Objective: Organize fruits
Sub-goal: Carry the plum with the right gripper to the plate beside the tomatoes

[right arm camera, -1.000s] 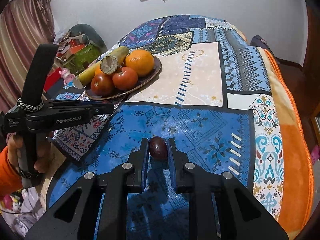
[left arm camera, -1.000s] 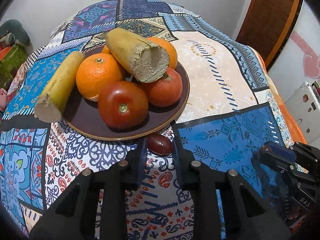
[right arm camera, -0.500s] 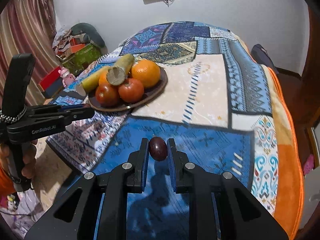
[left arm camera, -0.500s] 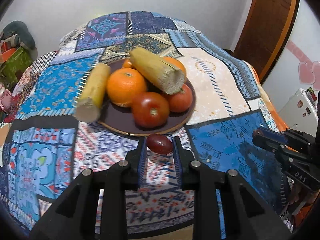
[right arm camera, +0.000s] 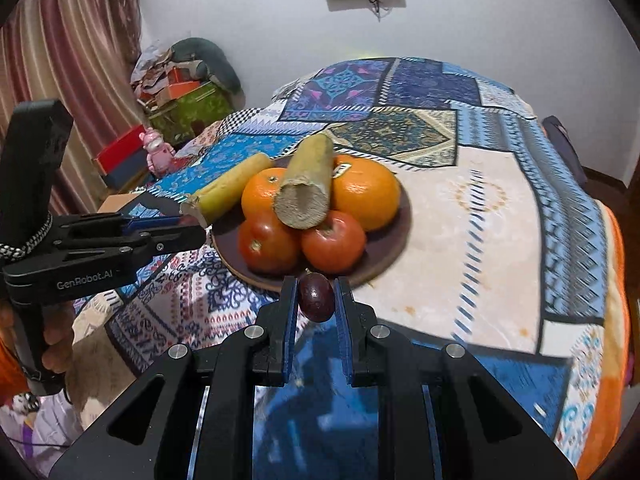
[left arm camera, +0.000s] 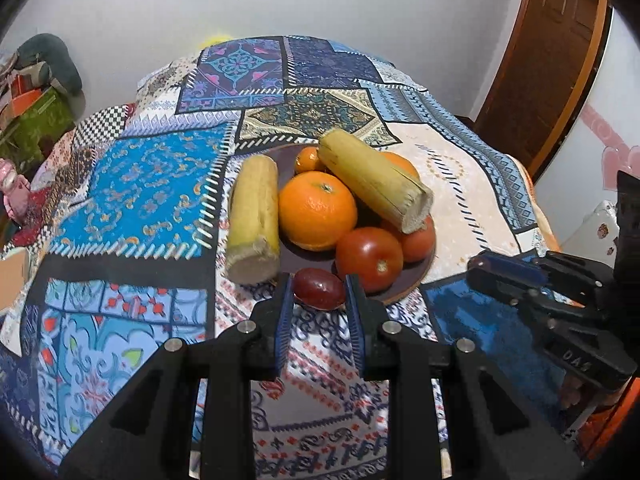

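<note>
A dark brown plate (left arm camera: pixel 404 290) (right arm camera: pixel 384 256) on the patchwork cloth holds oranges (left arm camera: pixel 317 210), tomatoes (left arm camera: pixel 369 258) and two yellow-green stalk pieces (left arm camera: pixel 374 178) (left arm camera: pixel 254 220). My left gripper (left arm camera: pixel 319 292) is shut on a dark red grape (left arm camera: pixel 319 289), held above the cloth near the plate's front rim. My right gripper (right arm camera: pixel 316 298) is shut on another dark red grape (right arm camera: pixel 316 297), held in the air in front of the plate. The right gripper also shows in the left wrist view (left arm camera: pixel 478 268), and the left gripper shows in the right wrist view (right arm camera: pixel 198 228).
The patchwork cloth (left arm camera: pixel 132 200) covers a rounded table. Boxes and clutter (right arm camera: pixel 180 100) stand by the wall at left, with a curtain (right arm camera: pixel 60 60) beside them. A wooden door (left arm camera: pixel 552 68) is at right. A pink figurine (right arm camera: pixel 154 152) stands beyond the table's left edge.
Both grippers have risen and drawn back from the cloth, each still holding its grape. The right gripper has swung left toward the plate.
</note>
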`<state>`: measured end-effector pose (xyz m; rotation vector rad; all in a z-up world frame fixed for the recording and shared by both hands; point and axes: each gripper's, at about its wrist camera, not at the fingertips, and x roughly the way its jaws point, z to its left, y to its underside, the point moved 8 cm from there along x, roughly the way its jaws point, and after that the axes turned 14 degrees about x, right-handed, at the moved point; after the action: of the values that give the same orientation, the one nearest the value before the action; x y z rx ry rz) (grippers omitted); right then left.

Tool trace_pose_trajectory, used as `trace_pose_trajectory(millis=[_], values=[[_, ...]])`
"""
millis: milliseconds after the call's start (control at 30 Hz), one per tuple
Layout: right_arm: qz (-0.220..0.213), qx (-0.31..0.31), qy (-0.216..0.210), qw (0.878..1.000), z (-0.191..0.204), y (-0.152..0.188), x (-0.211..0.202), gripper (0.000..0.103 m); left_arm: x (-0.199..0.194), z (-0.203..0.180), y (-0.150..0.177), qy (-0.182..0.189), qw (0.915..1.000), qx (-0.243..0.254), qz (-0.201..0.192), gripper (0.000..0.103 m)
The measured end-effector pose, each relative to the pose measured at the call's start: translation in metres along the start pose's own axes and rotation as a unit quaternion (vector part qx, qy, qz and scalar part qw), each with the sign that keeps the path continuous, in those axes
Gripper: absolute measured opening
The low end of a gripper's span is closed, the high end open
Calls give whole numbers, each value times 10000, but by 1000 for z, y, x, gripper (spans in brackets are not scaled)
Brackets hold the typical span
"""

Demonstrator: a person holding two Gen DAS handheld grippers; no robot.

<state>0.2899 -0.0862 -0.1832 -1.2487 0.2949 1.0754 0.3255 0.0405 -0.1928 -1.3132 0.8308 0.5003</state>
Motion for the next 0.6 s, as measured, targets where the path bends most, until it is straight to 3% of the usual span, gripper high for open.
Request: trace_pose_trajectory(millis=[267, 600], values=[[247, -41, -89, 9996, 6, -1, 27, 17, 11, 2, -7, 7, 9999, 154, 24, 26], [238, -118, -91, 9996, 7, 0, 29, 17, 28, -2, -5, 88, 9997, 111, 190, 26]])
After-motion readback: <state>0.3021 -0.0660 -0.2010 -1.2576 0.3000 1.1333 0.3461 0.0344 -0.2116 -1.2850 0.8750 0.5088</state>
